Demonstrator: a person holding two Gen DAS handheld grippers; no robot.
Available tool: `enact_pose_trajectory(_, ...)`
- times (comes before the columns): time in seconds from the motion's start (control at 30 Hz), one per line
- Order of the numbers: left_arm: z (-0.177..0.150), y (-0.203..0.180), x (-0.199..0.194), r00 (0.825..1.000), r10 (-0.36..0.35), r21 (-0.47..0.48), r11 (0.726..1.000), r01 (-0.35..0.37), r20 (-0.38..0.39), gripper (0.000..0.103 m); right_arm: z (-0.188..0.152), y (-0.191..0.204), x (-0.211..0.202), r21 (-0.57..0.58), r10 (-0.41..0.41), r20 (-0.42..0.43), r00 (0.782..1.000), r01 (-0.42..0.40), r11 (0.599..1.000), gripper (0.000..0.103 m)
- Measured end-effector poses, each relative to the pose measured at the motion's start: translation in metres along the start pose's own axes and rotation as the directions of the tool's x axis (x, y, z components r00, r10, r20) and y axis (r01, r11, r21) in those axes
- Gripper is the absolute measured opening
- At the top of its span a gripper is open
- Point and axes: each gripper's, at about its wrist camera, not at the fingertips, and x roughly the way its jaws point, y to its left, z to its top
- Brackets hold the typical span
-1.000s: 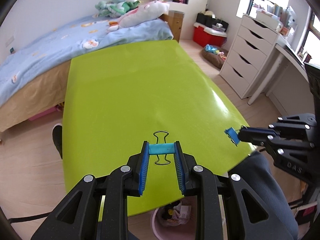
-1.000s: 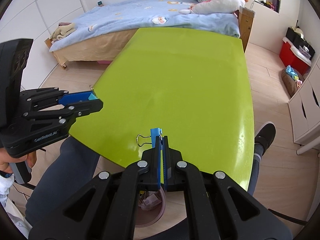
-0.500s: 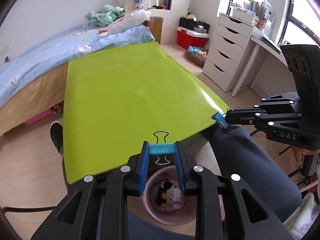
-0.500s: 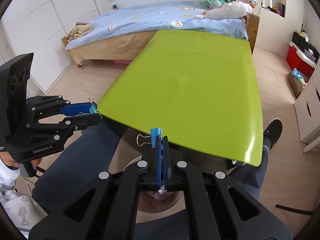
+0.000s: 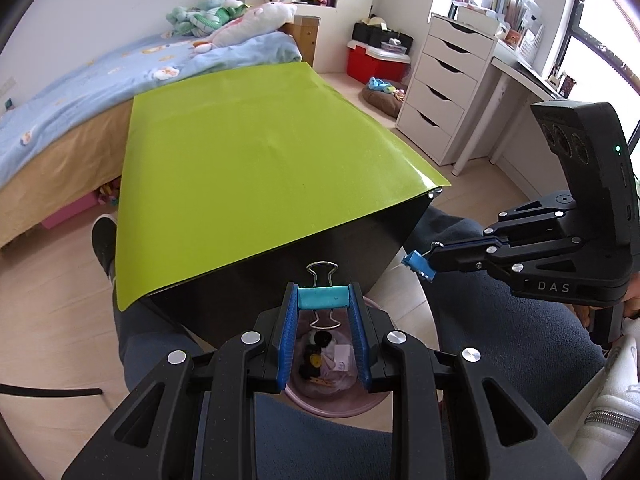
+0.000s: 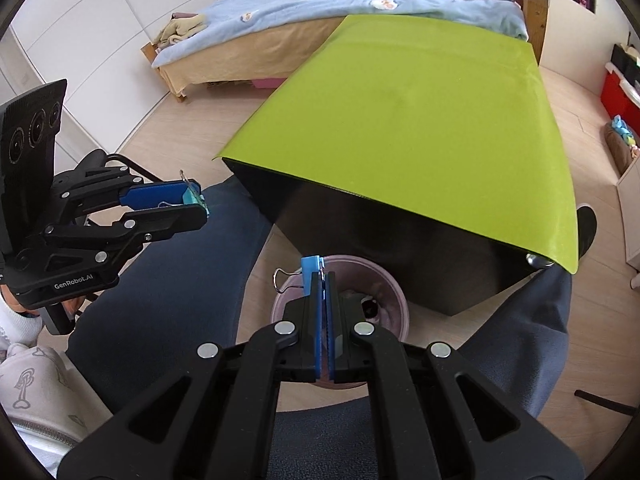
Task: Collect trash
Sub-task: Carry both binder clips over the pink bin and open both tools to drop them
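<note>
1. While both clips hung over the pink bin (image 5: 336,408), the left hand-held gripper (image 5: 323,322) pinched a teal binder clip (image 5: 322,297) directly above it, ready to drop.
2. Right hand-held gripper (image 6: 322,278), pressed together, pinched a blue binder clip (image 6: 310,270) over the bin's rim, clear of the bench (image 6: 420,128).

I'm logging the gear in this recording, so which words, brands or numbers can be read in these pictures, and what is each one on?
"DAS": on the side of the right gripper, seen from the left wrist.
"GenRobot.AI": on the side of the left gripper, seen from the right wrist.
Items on the desk shelf: too small to read.
</note>
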Motion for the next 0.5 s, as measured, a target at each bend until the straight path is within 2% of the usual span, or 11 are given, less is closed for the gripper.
enact_pose_trajectory(0.07, 0.001, 0.000, 0.000, 1.000, -0.004, 0.002, 1.000, 0.004, 0.002, 0.025, 0.001, 0.000, 0.001, 0.001, -0.013, -0.006, 1.000, 0.013, 1.000, 0.005)
enact_pose_trajectory(0.1, 0.001, -0.001, 0.000, 1.000, -0.007, 0.002, 1.000, 0.007, 0.001, 0.025, 0.001, -0.002, 0.001, 0.002, -0.023, -0.005, 1.000, 0.023, 1.000, 0.019)
enact_pose_trajectory(0.13, 0.001, -0.002, 0.001, 1.000, -0.010, 0.003, 1.000, 0.010, 0.000, 0.025, 0.001, -0.003, 0.000, 0.010, -0.036, -0.003, 0.999, 0.036, 0.999, 0.053)
enact_pose_trajectory(0.2, 0.000, -0.004, 0.002, 1.000, -0.016, 0.009, 1.000, 0.016, -0.007, 0.025, -0.002, -0.006, -0.004, 0.034, -0.030, 0.017, 0.999, 0.029, 0.999, 0.088)
enact_pose_trajectory(0.27, -0.001, -0.007, 0.004, 1.000, -0.023, 0.014, 1.000, 0.023, -0.014, 0.025, -0.003, -0.010, -0.007, 0.060, -0.013, 0.033, 0.999, 0.011, 0.998, 0.089)
enact_pose_trajectory(0.5, -0.001, -0.015, 0.007, 0.998, -0.049, 0.034, 0.998, 0.050, -0.034, 0.025, 0.000, -0.018, -0.017, 0.095, -0.036, 0.066, 0.997, 0.030, 0.995, 0.095)
